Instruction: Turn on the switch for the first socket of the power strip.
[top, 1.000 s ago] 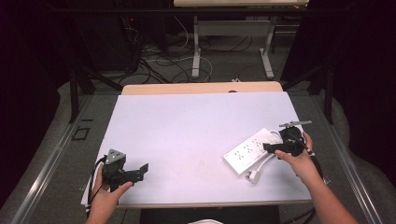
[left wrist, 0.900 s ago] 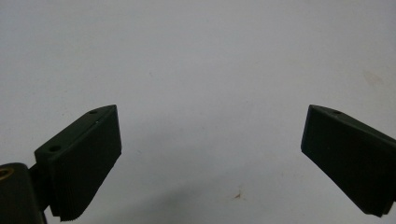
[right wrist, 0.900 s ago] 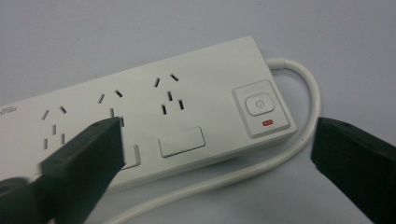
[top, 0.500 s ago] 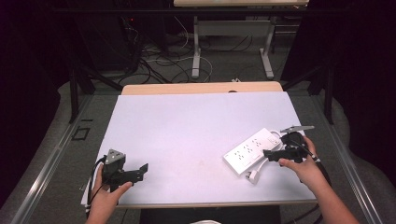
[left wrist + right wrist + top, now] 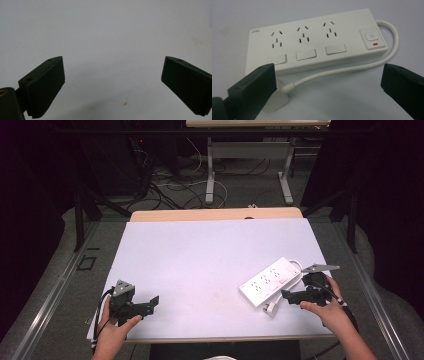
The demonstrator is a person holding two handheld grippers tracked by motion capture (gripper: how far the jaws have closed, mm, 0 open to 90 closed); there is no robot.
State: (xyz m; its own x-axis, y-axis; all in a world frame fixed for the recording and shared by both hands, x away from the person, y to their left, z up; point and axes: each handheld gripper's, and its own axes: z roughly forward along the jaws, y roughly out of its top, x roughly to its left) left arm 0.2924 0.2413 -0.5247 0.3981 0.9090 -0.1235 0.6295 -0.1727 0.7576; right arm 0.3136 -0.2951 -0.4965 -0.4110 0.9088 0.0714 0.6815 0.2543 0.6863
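A white power strip (image 5: 270, 281) lies flat and askew at the right of the white table (image 5: 200, 255). Its three socket groups and red-lit switch (image 5: 372, 37) face up. The short white cable (image 5: 342, 71) loops round to a plug (image 5: 277, 100) lying by the strip's near side. My right gripper (image 5: 290, 296) hovers just near of the strip, open; its jaws have just been opening, and between them (image 5: 329, 75) are only table and a stretch of cable, untouched. My left gripper (image 5: 150, 302) rests near the front left corner, open over bare table (image 5: 112, 67).
A wooden strip (image 5: 215, 215) borders the table's far edge. Beyond it, cables (image 5: 170, 185) litter the floor around another table's metal legs (image 5: 210, 175). Dark curtains hang on both sides.
The right hand has drawn its gripper back from the power strip toward the near edge. The strip and the left gripper have stayed where they were.
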